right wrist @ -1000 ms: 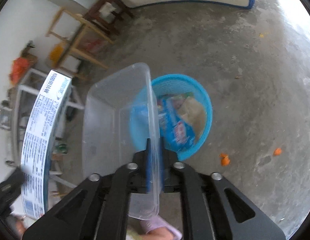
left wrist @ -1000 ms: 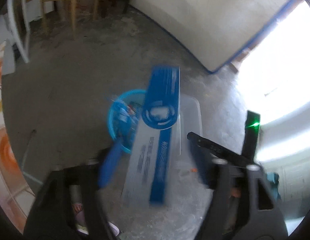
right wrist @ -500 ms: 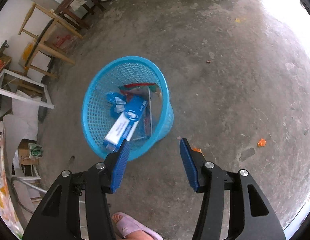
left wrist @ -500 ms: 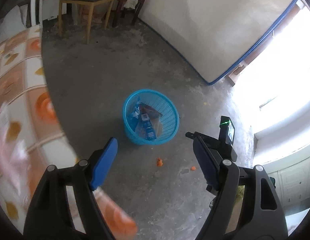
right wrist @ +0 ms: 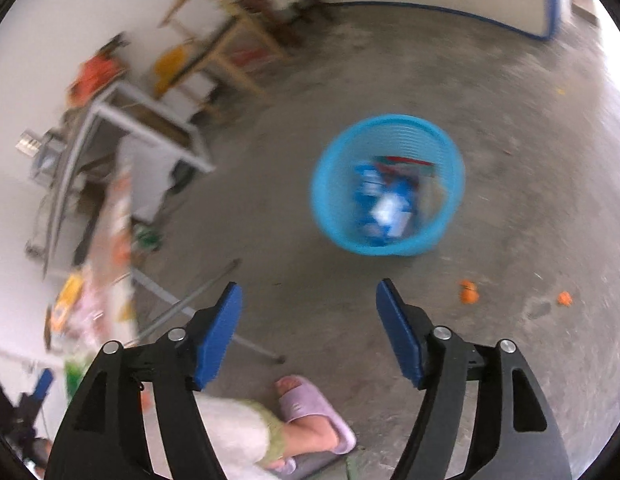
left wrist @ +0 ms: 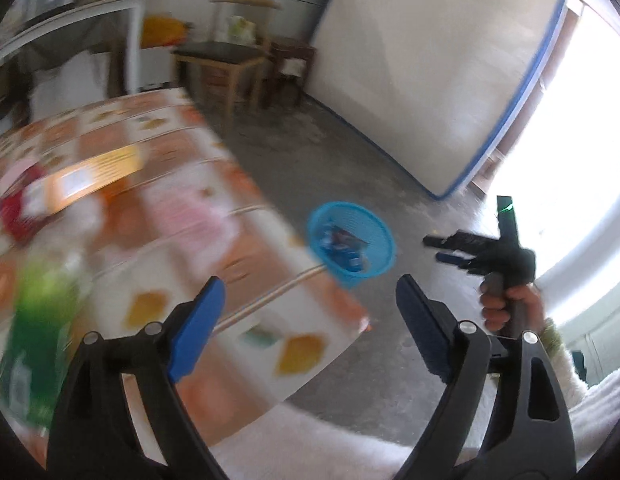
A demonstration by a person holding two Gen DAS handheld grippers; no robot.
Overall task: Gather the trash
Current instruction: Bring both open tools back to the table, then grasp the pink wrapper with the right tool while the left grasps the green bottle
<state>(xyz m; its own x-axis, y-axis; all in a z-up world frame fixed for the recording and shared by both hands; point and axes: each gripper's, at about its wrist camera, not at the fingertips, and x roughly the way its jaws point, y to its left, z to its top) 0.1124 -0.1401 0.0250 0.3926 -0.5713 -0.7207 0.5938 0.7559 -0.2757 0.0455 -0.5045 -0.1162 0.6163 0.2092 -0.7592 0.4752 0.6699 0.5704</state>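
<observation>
Two grippers are empty, and both are opening wide. Our left gripper [left wrist: 306, 312] hangs over the table [left wrist: 214, 280]. The next trash lies far left of it there: an orange box [left wrist: 86, 176], long side running left to right. Our right gripper [right wrist: 310, 312] is over the floor. The blue basket [right wrist: 390, 128] sits farther off. A moment ago we let a blue box and a clear tub fall in.

A round blue mesh wastebasket [right wrist: 388, 184] stands upright on the grey concrete floor, at about one o'clock in the right wrist view. Blurred blue, white and red wrappers [right wrist: 384, 200] lie piled inside it. Two small orange scraps [right wrist: 469, 291] lie on the floor near it, at about four o'clock.
</observation>
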